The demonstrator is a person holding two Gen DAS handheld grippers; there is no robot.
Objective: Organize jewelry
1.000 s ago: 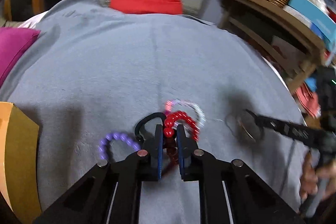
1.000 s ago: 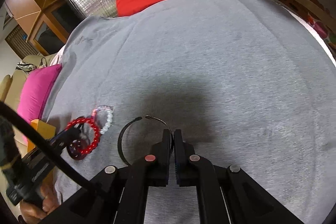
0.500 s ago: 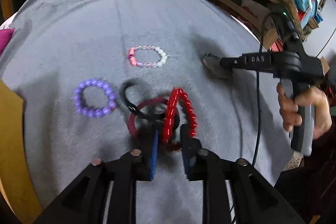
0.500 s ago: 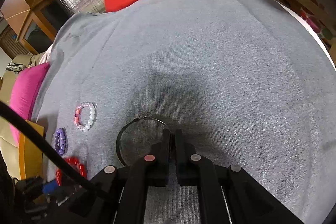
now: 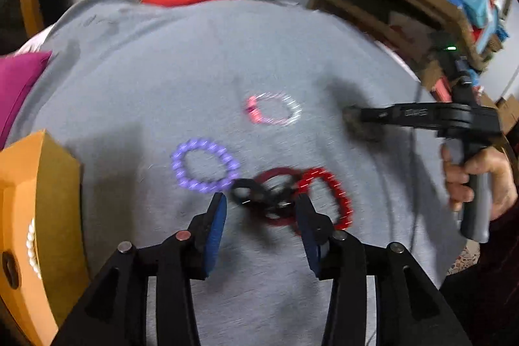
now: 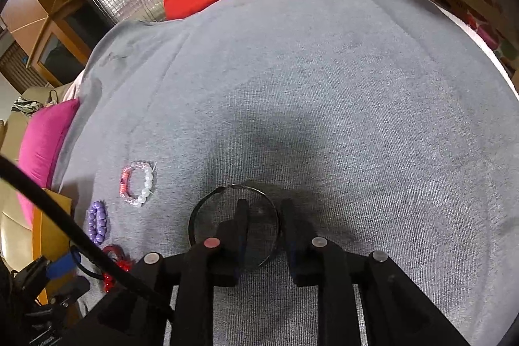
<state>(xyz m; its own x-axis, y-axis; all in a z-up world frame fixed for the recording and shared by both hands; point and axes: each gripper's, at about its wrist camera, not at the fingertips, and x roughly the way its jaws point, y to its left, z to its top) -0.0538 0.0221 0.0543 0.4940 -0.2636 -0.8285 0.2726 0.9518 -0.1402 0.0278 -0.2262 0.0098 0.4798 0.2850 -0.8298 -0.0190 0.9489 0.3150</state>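
grey cloth covers the bench | yellow box at left edge | our left gripper jaws released over tangled red bracelets | our right gripper jaws released astride thin wire bangle | 2 bead bracelets nearby | light, slippery, springy: we'd pinch the rim

Both grippers are matte black plastic with angular, branching linkage arms studded with round silver and reddish pivot pins. The left gripper carries blue pads on its inner finger faces. The right gripper has plain dark fingers; pale lettering marks its side, and a thick black cable trails away. Bare skin shows on the right hand, above a dark sleeve.
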